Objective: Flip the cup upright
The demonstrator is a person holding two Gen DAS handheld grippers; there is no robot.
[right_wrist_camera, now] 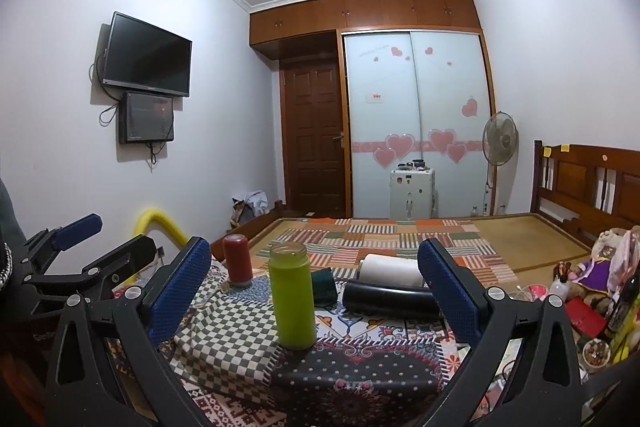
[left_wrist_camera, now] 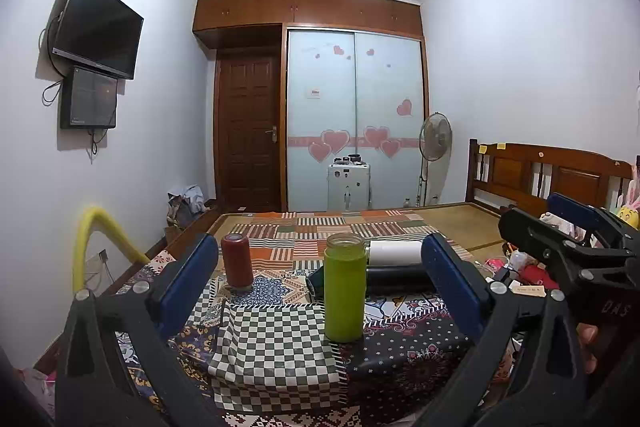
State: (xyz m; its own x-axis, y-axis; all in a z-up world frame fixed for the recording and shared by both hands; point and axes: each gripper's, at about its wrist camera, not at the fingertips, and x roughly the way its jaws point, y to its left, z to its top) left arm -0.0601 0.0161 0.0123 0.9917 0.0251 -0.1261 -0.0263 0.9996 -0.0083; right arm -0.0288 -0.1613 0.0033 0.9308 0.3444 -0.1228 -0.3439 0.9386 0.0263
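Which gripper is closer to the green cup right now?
Left, only slightly. The left gripper squarely frames the green cup; the right gripper has it left of centre.

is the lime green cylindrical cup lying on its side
No, the lime green cylindrical cup stands upright on the patterned cloth, its clear open rim facing up.

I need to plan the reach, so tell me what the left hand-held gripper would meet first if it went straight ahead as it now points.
The left hand-held gripper would probably first meet the upright lime-green cylindrical cup with a clear glass rim, which stands centred between its open fingers. The black cylinder lying on its side is behind it; exact depth is unclear.
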